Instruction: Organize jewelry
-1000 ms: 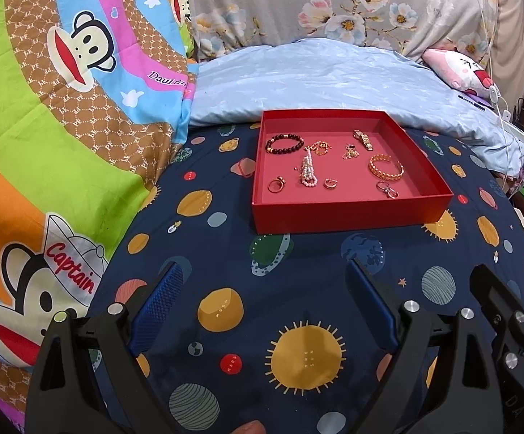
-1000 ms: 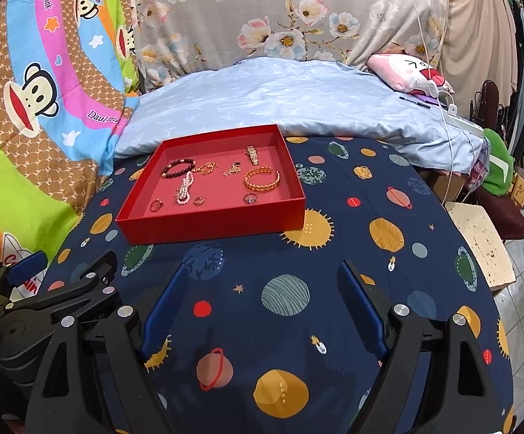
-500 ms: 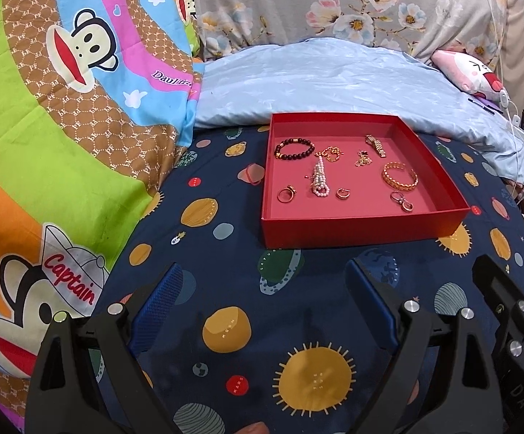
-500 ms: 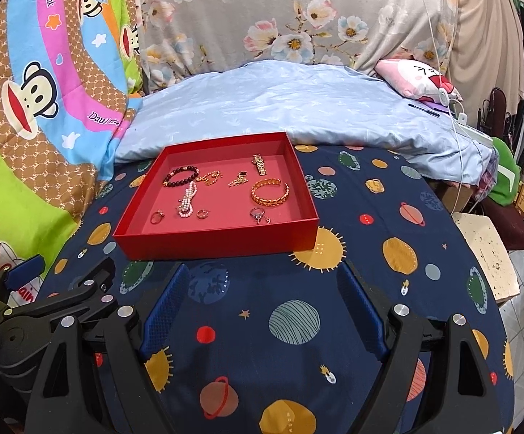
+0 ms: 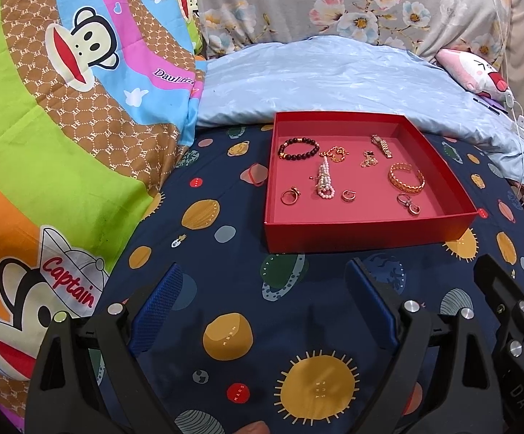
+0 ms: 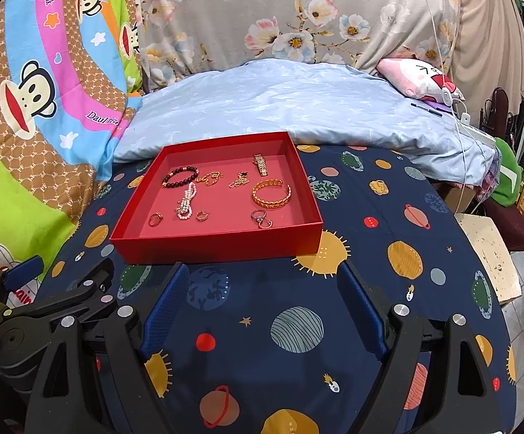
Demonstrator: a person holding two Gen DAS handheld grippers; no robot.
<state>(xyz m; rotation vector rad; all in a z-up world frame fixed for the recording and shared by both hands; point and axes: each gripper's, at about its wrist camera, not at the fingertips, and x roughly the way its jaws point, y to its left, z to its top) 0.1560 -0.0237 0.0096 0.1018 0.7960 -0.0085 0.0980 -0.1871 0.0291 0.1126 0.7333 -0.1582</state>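
Observation:
A red tray [image 5: 363,233] [image 6: 222,244] sits on the planet-print cloth. It holds a dark bead bracelet [image 5: 298,148] [image 6: 179,177], a pearl piece [image 5: 324,181] [image 6: 186,202], a gold cuff bangle [image 5: 405,178] [image 6: 271,193], a watch-band piece [image 5: 381,144] [image 6: 260,164], gold chains and several rings. My left gripper [image 5: 262,271] is open and empty, just short of the tray's near wall. My right gripper [image 6: 262,271] is open and empty, at the tray's near right corner.
A light blue quilt [image 5: 334,83] lies behind the tray, with a pink plush [image 6: 417,76] and cables at the right. A monkey-print blanket [image 5: 63,126] rises on the left. The bed drops off at the right by a stool [image 6: 489,253].
Both grippers have moved forward toward the tray, which now looks larger and closer. Both stay open and empty.

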